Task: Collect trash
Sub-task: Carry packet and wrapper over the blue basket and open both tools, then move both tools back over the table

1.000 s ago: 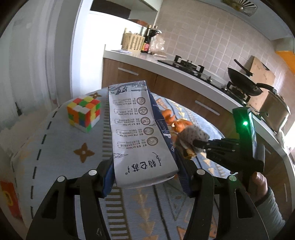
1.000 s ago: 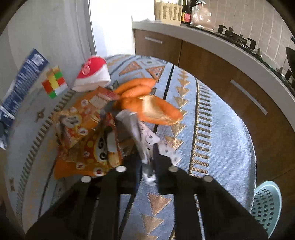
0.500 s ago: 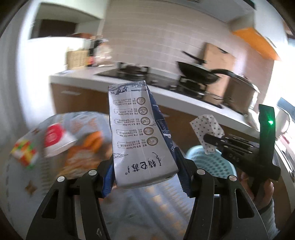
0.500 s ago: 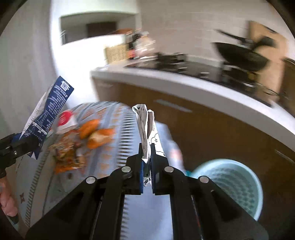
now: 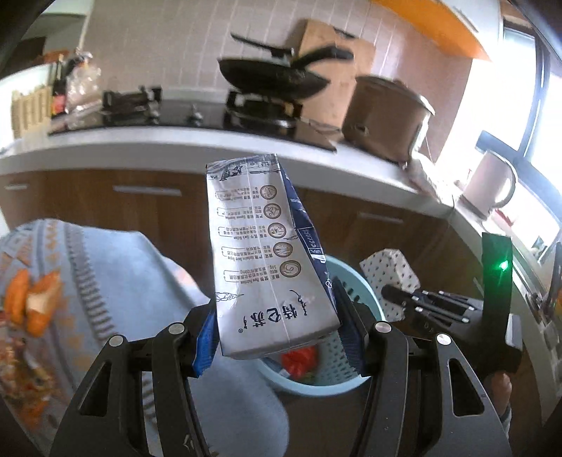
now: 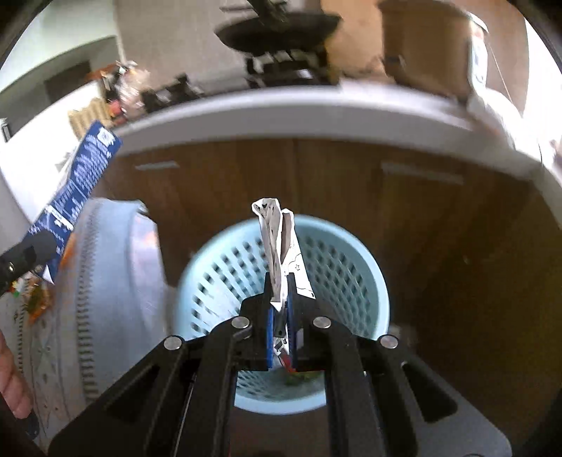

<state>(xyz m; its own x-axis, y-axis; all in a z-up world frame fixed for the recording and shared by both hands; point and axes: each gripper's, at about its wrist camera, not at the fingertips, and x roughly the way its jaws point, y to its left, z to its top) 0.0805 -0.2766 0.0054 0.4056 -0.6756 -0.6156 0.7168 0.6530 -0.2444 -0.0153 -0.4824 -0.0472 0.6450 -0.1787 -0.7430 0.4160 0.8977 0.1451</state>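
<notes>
With some red trash already at the bottom of the blue bin [image 6: 351, 274], the right gripper [image 6: 281, 309] clenches a spotted wrapper [image 6: 281, 246] above its mouth, the left gripper [image 5: 277, 337] grips a milk carton [image 5: 267, 260] beside its rim, and more wrappers [image 5: 24, 379] wait on the table [image 5: 116, 267] left of it.

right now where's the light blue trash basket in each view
Left wrist view: the light blue trash basket sits low and right of centre, mostly hidden behind the milk carton held in the left tool.
Right wrist view: it fills the centre, its rim straight below the right tool and its spotted wrapper.
Shared landmark: the black frying pan on the stove, top centre in both.
</notes>
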